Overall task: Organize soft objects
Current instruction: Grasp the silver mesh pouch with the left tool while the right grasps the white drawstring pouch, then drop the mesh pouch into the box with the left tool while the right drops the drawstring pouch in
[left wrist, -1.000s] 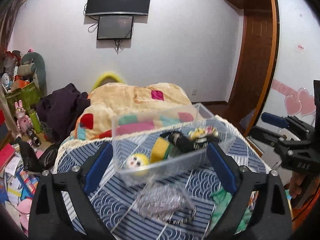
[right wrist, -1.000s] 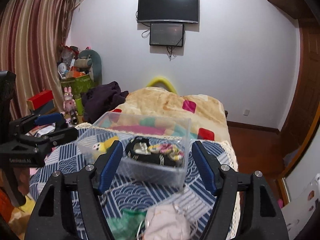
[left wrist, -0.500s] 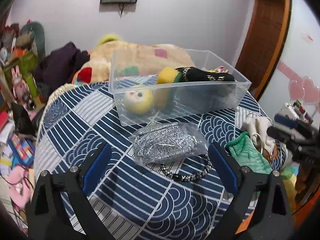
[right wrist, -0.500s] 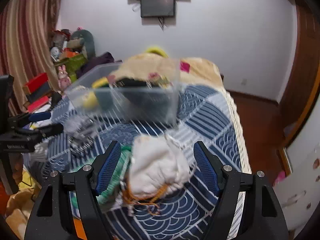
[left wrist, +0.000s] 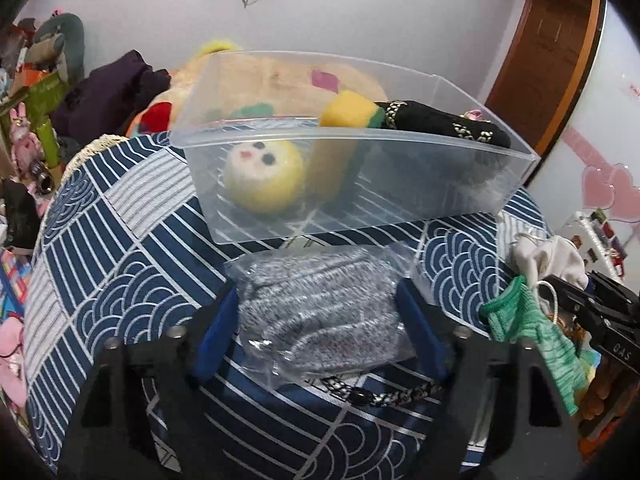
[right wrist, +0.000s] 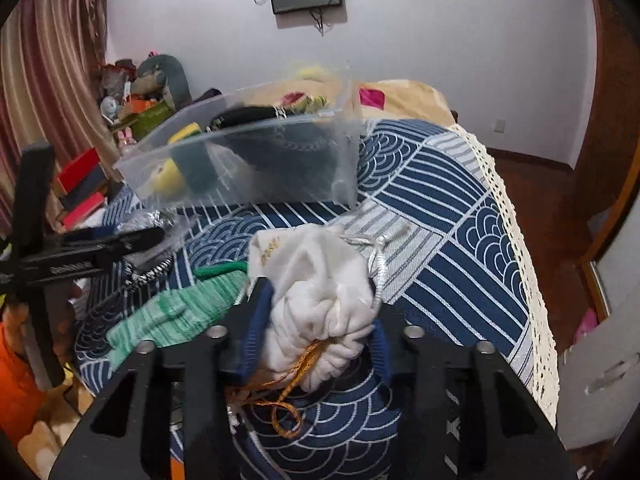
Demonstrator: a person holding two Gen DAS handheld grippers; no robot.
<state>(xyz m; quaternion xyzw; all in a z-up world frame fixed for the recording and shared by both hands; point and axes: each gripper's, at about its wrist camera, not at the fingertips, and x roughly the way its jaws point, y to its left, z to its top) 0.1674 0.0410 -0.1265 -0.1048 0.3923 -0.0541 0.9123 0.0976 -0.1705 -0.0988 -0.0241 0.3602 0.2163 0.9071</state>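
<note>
Working from the left side of the surface (left wrist: pixel 120 240), with its blue patterned cloth, the left gripper (left wrist: pixel 320 320) has its fingers (left wrist: pixel 214 332) set either side of a grey knitted item in a clear bag (left wrist: pixel 320 308), which lies just in front of the clear plastic bin (left wrist: pixel 360 184). The pads appear to touch the bag's sides, but whether they are pressing firmly cannot be told. A black beaded band (left wrist: pixel 380 394) lies just under the bag's near edge. Inside the bin sit a yellow round plush (left wrist: pixel 264 176), a yellow sponge (left wrist: pixel 340 132) and a black pouch (left wrist: pixel 440 126). Further right, a green knitted cloth (right wrist: pixel 180 308) lies near the surface's edge, beside a white drawstring pouch (right wrist: pixel 320 292). The right gripper (right wrist: pixel 316 332) has its fingers clamped on that pouch, bunching the fabric, with an orange cord (right wrist: pixel 288 392) hanging below. The step in hand looks like lifting both soft things into the bin. To do it well, the left fingers should close enough to catch the knit inside the slippery film, not only the film, and lift clear of the bin's near wall. The right should carry the pouch high so the loose cords do not snag the green cloth or the bin's rim.
</note>
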